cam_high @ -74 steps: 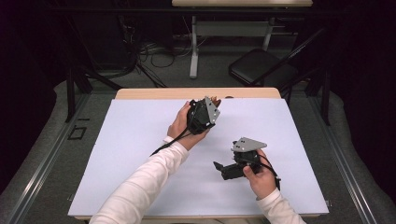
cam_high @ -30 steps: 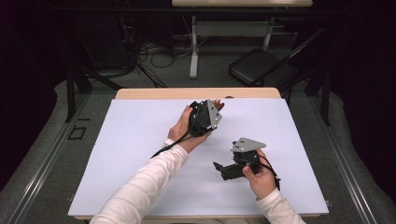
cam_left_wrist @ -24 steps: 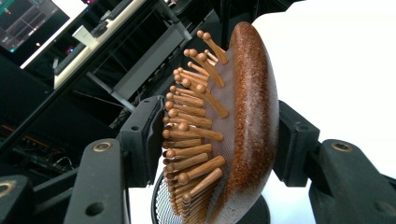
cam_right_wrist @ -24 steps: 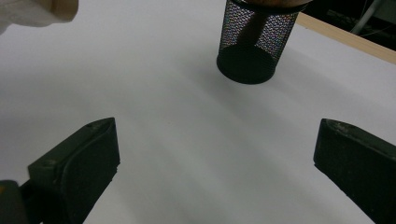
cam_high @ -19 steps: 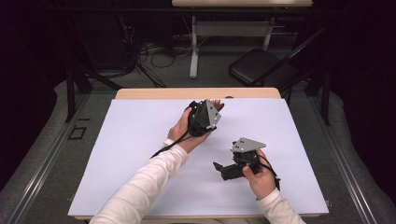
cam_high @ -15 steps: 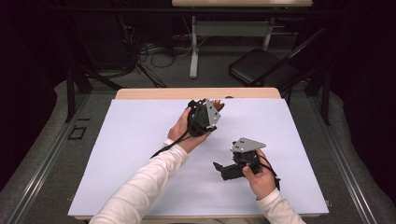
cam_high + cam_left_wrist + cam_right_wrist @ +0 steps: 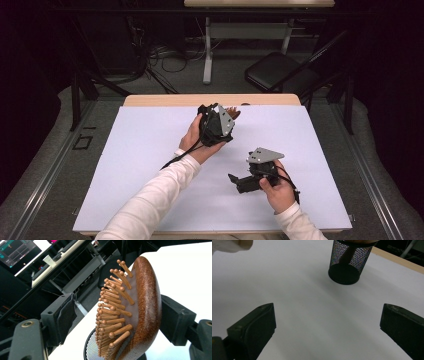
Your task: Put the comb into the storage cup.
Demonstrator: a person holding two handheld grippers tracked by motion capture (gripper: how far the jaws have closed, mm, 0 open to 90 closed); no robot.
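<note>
- Compared with the earlier high views, almost nothing differs: both hands and both grippers stay at the same places on the table, and the left one has only turned very slightly.
- The left gripper [image 7: 216,125] is held up over the far middle of the white table [image 7: 125,165]. Its jaws stand wide apart with a wooden hairbrush [image 7: 130,312] between them. One jaw lies against the smooth brown back of the brush head; the other jaw stands clear of the pin tips, so the jaws do not press on the brush from both sides.
- The brush head (oval, dark brown wood, with light wooden pins on a pale cushion) stands upright, and its lower part goes down into a black mesh cup [image 7: 349,263].
- In the right gripper view, the mesh cup stands on the white table, far ahead of the jaws, and the dark handle of the brush shows through the mesh.
- The right gripper [image 7: 240,182] is low over the near right part of the table, well apart from the cup. Its jaws are wide open and hold nothing.
- In the left gripper view a monitor [image 7: 17,250] is lit in the background; its writing is too small to read.
</note>
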